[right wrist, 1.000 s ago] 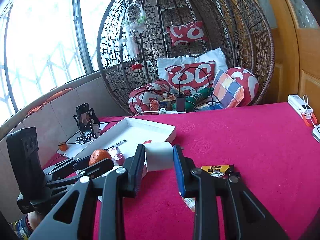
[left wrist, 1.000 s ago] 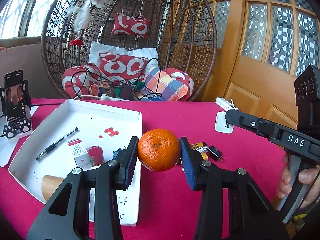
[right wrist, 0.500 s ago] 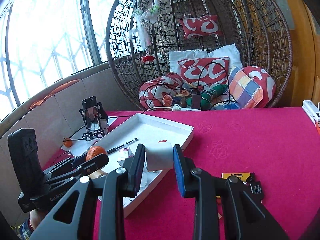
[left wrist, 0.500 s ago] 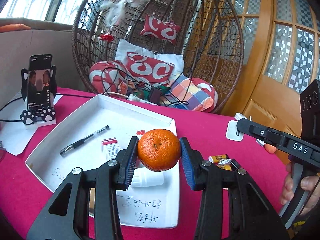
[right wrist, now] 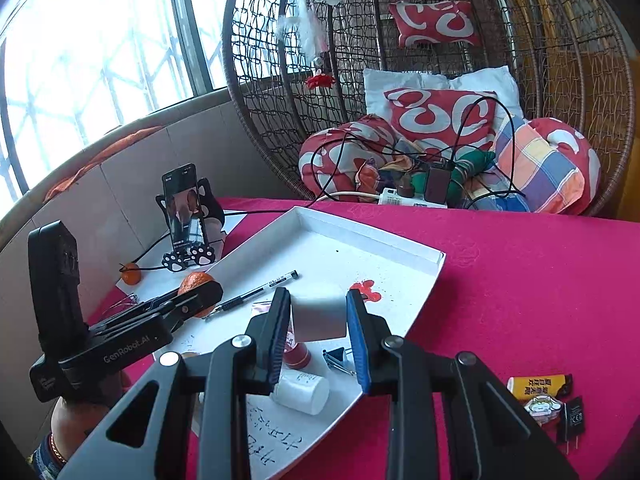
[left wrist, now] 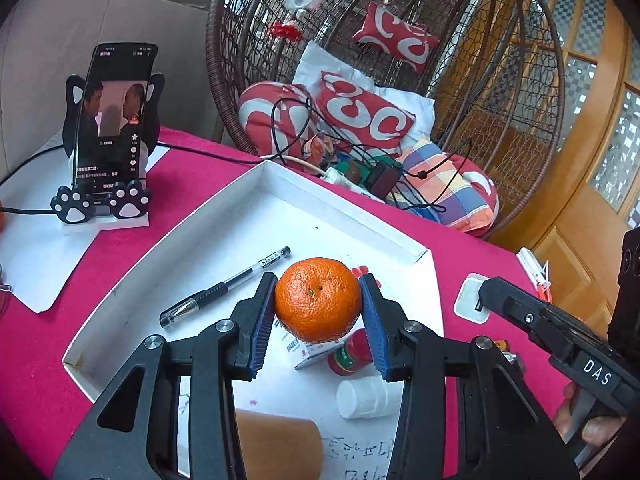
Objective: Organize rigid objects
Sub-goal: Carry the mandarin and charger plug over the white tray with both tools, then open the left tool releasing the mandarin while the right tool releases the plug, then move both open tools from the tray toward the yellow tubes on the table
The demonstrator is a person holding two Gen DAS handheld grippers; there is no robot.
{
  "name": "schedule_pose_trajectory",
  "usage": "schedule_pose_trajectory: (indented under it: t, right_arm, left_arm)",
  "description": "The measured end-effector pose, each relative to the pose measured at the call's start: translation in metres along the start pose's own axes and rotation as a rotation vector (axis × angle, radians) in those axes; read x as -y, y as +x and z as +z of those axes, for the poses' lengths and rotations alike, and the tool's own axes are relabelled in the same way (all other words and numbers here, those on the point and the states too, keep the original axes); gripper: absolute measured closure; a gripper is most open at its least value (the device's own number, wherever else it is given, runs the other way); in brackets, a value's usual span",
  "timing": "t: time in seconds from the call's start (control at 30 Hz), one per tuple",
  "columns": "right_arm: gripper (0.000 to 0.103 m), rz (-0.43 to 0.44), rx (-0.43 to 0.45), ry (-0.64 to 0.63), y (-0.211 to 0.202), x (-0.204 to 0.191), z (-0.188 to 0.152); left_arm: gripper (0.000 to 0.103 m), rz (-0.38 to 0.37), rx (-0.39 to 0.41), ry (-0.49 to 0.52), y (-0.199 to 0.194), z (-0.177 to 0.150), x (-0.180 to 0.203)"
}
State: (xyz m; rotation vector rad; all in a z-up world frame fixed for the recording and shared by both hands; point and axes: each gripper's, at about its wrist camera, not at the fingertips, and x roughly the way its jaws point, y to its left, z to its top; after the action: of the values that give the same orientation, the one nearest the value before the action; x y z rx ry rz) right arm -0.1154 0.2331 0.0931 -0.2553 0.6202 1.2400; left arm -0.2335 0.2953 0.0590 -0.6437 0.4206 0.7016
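My left claw (left wrist: 318,312) clamps the tangerine (left wrist: 318,300) across its middle: light, soft-skinned, bruisable; right claw (right wrist: 318,314) grips a stiff white block (right wrist: 318,312).

You're carrying both loads in over the tray (left wrist: 340,204): the orange (left wrist: 318,300) in your left gripper (left wrist: 318,320), off the red cloth (right wrist: 520,280) a second ago, is now hanging above the box (left wrist: 308,350) and red bottle (left wrist: 352,354). Your right gripper (right wrist: 319,328) is bringing the white cylinder (right wrist: 318,312) over the tray's near corner.
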Motion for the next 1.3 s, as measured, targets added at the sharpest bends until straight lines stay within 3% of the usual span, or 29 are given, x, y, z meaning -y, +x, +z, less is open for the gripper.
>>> schedule_pose_trajectory:
  t: [0.23, 0.43, 0.5, 0.53, 0.57, 0.6, 0.63, 0.67, 0.7, 0.77, 0.97, 1.3]
  right_arm:
    - [0.075, -0.031, -0.054, 0.077, 0.054, 0.005, -0.007]
    - [0.075, -0.038, -0.059, 0.101, 0.063, 0.006, -0.017]
    - [0.074, -0.045, -0.044, 0.096, 0.06, 0.004, -0.017]
    - [0.074, -0.047, -0.037, 0.092, 0.058, 0.003, -0.017]
    - [0.072, -0.049, -0.028, 0.09, 0.055, 0.002, -0.017]
    - [0.058, -0.05, -0.019, 0.089, 0.052, 0.001, -0.017]
    - [0.055, -0.075, -0.001, 0.098, 0.047, 0.002, -0.018]
    - [0.041, -0.081, 0.015, 0.112, 0.042, 0.005, -0.019]
    - [0.023, -0.08, 0.028, 0.133, 0.038, 0.009, -0.02]
    - [0.002, -0.073, 0.052, 0.179, 0.027, 0.019, -0.024]
    - [0.0, -0.101, 0.144, 0.205, -0.017, 0.026, -0.04]
    - [0.0, -0.149, 0.295, 0.239, -0.089, 0.052, -0.057]
  left_arm:
    - [0.062, 0.017, -0.045, -0.017, 0.022, -0.006, -0.004]
    - [0.061, 0.027, -0.04, -0.048, 0.024, -0.01, -0.009]
    - [0.057, 0.039, -0.02, -0.048, 0.019, -0.009, -0.008]
    - [0.04, 0.044, -0.012, -0.051, 0.016, -0.008, -0.007]
    - [0.023, 0.055, 0.003, -0.062, 0.012, -0.008, -0.008]
    - [0.019, 0.067, 0.024, -0.078, 0.008, -0.008, -0.009]
    - [0.013, 0.071, 0.046, -0.095, 0.002, -0.008, -0.012]
    - [0.002, 0.076, 0.061, -0.11, -0.003, -0.008, -0.014]
    - [0.0, 0.081, 0.068, -0.119, -0.007, -0.008, -0.014]
    - [0.0, 0.074, 0.085, -0.122, -0.016, -0.011, -0.011]
    - [0.0, 0.021, 0.102, -0.054, -0.034, -0.024, 0.019]
    - [0.0, 0.007, 0.083, 0.058, -0.039, -0.036, 0.059]
